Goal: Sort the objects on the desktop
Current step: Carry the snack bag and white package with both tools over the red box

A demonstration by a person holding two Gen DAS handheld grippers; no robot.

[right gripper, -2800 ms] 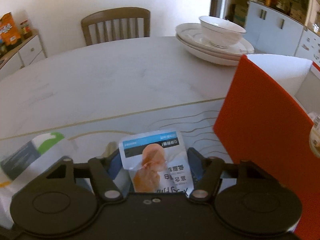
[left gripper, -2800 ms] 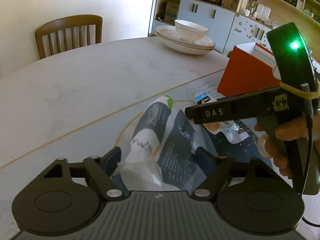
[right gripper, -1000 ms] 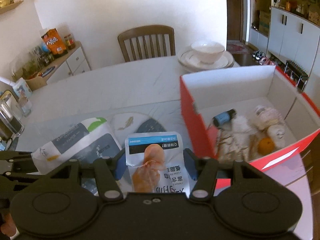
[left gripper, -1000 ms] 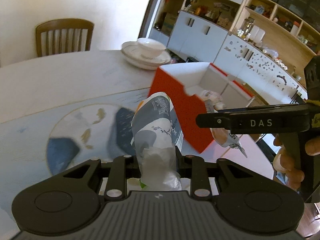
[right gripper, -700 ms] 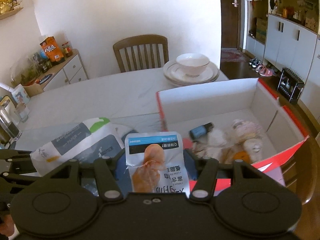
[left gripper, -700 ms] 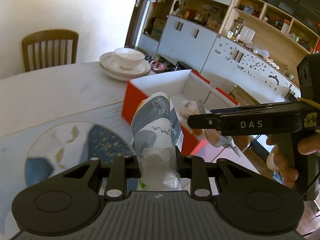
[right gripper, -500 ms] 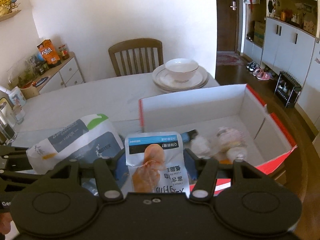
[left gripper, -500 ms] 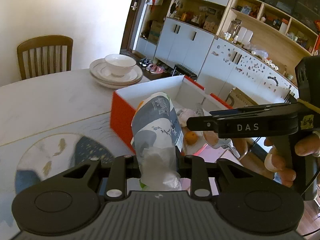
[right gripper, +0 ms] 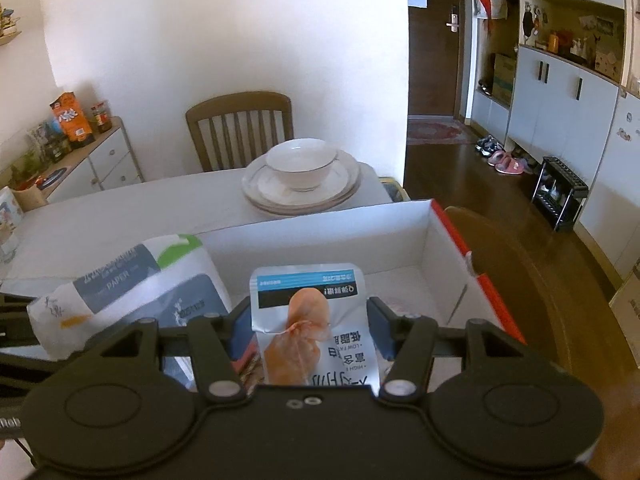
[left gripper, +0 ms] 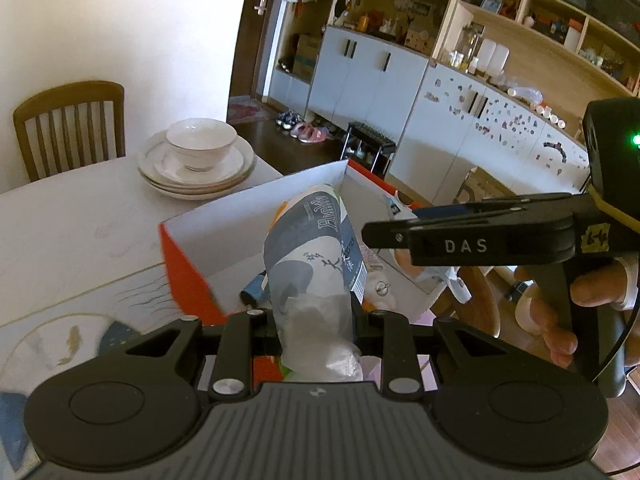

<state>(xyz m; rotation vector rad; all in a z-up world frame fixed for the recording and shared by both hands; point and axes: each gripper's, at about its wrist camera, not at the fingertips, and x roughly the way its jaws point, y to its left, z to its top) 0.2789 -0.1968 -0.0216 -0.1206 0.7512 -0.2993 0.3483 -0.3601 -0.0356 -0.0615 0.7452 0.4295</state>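
I count two tools, two packets and one box. My left tool (left gripper: 316, 326) is clamped on a grey-and-white tissue pack (left gripper: 316, 260), which stands up from between its fingers at the centre of the left wrist view and leans toward the upper right. The same pack shows at the lower left of the right wrist view (right gripper: 132, 288), printed "PAPER" with a green corner. My right tool (right gripper: 310, 336) grips a white snack pouch (right gripper: 310, 312) with a blue band and an orange picture; the pouch rises straight from between the fingers at the centre of that view. In the left wrist view the right tool crosses the right side of the frame as a black bar marked "DAS" (left gripper: 472, 236), held by a hand (left gripper: 560, 312).

Both packets hang over the open red box with white inner walls (right gripper: 424, 232), which sits on the white bench (left gripper: 80, 224). On the box floor I make out a small blue-capped item (left gripper: 253, 290) and some pale wrapped pieces, too hidden to count.

Farther back on the bench, one bowl (right gripper: 302, 164) sits on stacked plates (right gripper: 344, 190), with one wooden chair (right gripper: 240, 128) behind.
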